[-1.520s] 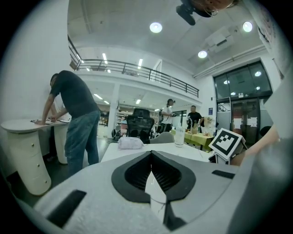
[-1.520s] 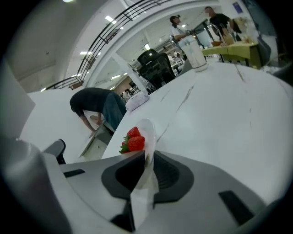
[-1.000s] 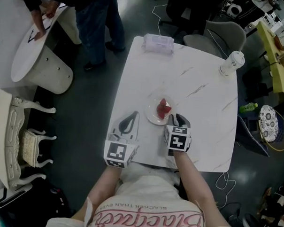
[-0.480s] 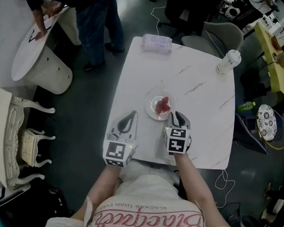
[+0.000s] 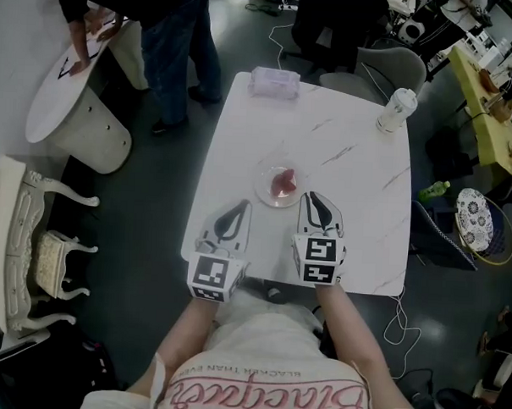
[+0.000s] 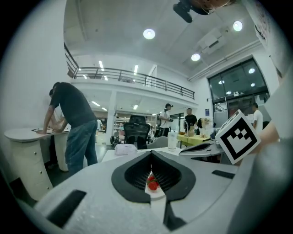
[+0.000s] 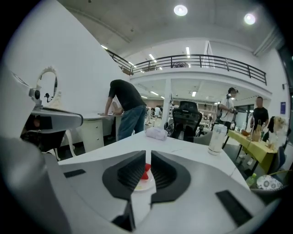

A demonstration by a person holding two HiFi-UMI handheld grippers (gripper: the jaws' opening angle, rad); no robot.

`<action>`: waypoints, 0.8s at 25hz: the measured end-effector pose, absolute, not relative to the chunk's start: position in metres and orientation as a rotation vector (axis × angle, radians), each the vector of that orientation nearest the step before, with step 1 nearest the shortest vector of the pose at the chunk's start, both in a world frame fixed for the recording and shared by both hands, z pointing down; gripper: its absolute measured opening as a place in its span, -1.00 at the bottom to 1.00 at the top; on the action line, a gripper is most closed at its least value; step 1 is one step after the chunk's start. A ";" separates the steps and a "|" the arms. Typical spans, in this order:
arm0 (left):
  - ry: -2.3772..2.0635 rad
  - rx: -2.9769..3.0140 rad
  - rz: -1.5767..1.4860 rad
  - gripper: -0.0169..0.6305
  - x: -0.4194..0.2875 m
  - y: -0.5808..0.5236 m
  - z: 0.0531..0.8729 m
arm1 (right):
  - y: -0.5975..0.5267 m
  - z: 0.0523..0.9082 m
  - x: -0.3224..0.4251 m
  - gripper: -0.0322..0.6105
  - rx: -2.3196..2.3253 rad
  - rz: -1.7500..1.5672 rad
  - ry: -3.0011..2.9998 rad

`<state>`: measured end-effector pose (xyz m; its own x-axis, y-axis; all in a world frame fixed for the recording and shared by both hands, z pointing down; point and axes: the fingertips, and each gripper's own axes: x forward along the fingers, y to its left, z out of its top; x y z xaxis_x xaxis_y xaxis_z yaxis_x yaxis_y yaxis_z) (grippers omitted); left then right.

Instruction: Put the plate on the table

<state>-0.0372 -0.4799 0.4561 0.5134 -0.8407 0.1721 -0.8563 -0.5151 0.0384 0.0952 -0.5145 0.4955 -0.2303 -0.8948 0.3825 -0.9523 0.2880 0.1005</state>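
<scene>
Plate position: The plate (image 5: pixel 278 185) lay flat on the white marble table (image 5: pixel 357 212), near the middle of its near half, with red fruit pieces (image 5: pixel 282 184) heaped at its centre.
Right gripper: Your right gripper (image 5: pixel 313 198) sat just beside the plate's near-right rim. Its jaws were parted by only a thin slit and had hold of nothing, and the plate showed beyond them.
Left gripper: Your left gripper (image 5: pixel 241 207) rested near the table's near-left edge, apart from the plate. Its jaw tips met and were empty.
Task standing: Judged from how it lay, the plate was already down on the table.
Weight: It looked small and shallow, so probably light, with the fruit adding little.
Stiffness: It appeared to be clear glass or hard plastic, so it was likely rigid, and breakable if knocked.
Grip surface: The smooth rim on a polished top would likely slide under a sideways nudge.
Where to hold: The thin outer rim nearest you was the best place to pinch it, kept level so the loose fruit stayed put.
Risk: A tilt could roll the fruit off.
</scene>
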 end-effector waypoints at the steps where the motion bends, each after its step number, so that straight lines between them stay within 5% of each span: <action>1: -1.480 2.636 0.195 -0.94 -0.035 -0.476 0.453 | -0.511 0.488 0.095 -0.81 1.664 0.188 -2.208; 20: -1.502 2.833 0.079 -0.94 -0.003 -0.450 0.377 | -0.443 0.376 0.107 -0.86 1.782 -0.083 -2.440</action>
